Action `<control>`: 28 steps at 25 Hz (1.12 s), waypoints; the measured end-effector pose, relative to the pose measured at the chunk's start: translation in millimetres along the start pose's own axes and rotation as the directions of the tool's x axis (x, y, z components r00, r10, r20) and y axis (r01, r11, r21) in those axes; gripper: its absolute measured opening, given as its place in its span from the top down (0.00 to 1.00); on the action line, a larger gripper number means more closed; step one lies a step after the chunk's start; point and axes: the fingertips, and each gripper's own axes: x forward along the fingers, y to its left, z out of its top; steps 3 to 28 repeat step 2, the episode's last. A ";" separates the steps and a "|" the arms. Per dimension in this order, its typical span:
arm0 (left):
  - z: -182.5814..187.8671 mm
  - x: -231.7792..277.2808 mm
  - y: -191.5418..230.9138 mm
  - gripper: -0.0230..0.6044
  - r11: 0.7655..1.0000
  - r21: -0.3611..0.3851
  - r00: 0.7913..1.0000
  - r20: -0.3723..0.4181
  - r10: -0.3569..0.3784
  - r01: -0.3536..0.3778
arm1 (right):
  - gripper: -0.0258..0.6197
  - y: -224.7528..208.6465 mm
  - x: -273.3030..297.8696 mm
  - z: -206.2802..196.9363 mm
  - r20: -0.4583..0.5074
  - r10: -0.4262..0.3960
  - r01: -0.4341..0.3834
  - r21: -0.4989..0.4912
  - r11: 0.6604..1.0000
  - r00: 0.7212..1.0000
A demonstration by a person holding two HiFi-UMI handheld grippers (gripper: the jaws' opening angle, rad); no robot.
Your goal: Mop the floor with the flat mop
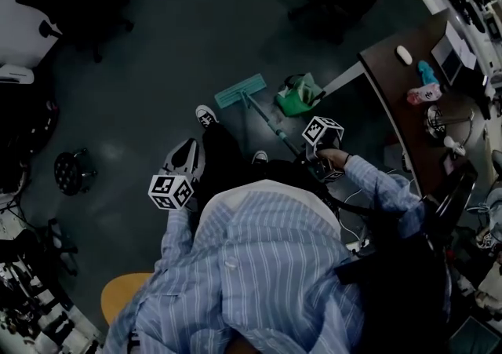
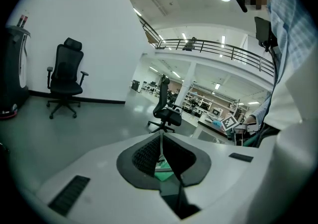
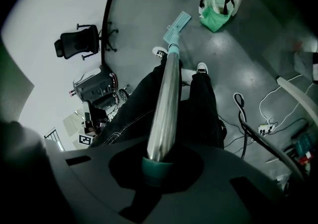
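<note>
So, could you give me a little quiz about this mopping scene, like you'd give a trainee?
1. Which gripper grips the mop handle? A left, B right, C both.
2. True or false: the mop head lies behind the person's shoes.
3. Fill in: the bag on the floor beside the mop head is ____ in colour.
Key: 1 B, the right gripper is shut on it. 2 False, it lies ahead of them. 3 green.
</note>
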 end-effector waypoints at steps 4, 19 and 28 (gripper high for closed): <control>-1.6 -0.8 0.9 0.95 1.000 -0.002 1.000 -0.004 -0.005 0.005 | 0.94 -1.0 0.9 -3.5 0.003 0.005 -0.005 0.003 1.000 1.000; -1.6 -0.8 0.9 0.95 1.000 -0.002 1.000 -0.004 -0.005 0.005 | 0.94 -1.0 0.9 -3.5 0.003 0.005 -0.005 0.003 1.000 1.000; -1.6 -0.8 0.9 0.95 1.000 -0.002 1.000 -0.004 -0.005 0.005 | 0.94 -1.0 0.9 -3.5 0.003 0.005 -0.005 0.003 1.000 1.000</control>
